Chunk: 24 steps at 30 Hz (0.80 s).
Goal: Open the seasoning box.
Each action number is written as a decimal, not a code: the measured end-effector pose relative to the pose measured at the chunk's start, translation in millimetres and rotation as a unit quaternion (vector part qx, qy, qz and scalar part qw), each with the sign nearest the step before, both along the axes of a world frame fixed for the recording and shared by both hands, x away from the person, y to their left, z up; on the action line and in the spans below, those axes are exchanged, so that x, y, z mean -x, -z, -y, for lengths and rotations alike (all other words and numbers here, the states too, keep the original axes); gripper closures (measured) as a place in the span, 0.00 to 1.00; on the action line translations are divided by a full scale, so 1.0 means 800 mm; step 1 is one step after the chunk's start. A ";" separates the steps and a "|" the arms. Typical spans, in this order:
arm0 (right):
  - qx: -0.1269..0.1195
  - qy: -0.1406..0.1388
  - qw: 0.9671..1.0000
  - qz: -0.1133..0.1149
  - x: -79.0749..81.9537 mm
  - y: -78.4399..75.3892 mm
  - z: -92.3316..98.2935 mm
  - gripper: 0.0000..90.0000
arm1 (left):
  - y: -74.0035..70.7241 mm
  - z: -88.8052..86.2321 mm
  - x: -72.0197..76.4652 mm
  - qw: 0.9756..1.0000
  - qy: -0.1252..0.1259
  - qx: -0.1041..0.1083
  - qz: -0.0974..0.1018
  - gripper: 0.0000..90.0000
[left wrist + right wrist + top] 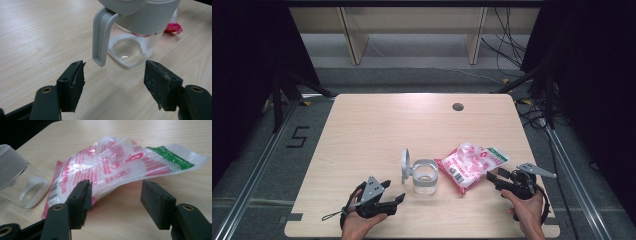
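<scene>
Table: pale wood-grain tabletop (377,125) with a small dark round hole (457,106) near its far edge; grey floor around it.
Jar: clear glass jar with a grey plastic collar and handle (425,177) stands upright near the table's middle, towards the near side; its round grey lid (405,165) is swung open and stands on edge at the jar's left. From the left gripper view the jar (135,35) is close ahead, its grey handle (101,37) hanging down between the two black pads, touching neither.
Bag: crumpled clear plastic bag printed in red and white with a green strip at one end (472,165) lies flat just right of the jar. In the right gripper view its near edge (120,170) sits right at the left pad; whether it touches I cannot tell.
Left gripper: black two-jaw gripper (396,200), held in the left hand (359,222) at the near edge, points towards the jar; jaws wide apart, nothing between the pads.
Right gripper: black two-jaw gripper (494,178), held in the right hand (527,210), points at the bag; jaws parted, not pinching it.
</scene>
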State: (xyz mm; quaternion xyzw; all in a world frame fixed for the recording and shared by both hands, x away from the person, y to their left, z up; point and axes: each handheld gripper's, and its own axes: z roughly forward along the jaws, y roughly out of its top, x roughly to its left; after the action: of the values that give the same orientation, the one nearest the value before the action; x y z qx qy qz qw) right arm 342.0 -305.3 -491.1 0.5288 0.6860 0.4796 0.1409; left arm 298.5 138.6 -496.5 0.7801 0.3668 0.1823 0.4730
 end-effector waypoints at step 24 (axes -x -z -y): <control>-0.032 0.004 0.999 -0.015 -0.029 0.015 -0.009 0.39 | 0.002 0.001 -0.001 1.000 0.002 -0.008 0.000 0.36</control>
State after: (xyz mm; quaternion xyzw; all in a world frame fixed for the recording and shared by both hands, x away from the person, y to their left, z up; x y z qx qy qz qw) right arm 365.6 -297.8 -502.8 0.5432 0.6701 0.4924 0.1157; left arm 299.2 137.7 -498.5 0.7848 0.3637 0.1836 0.4671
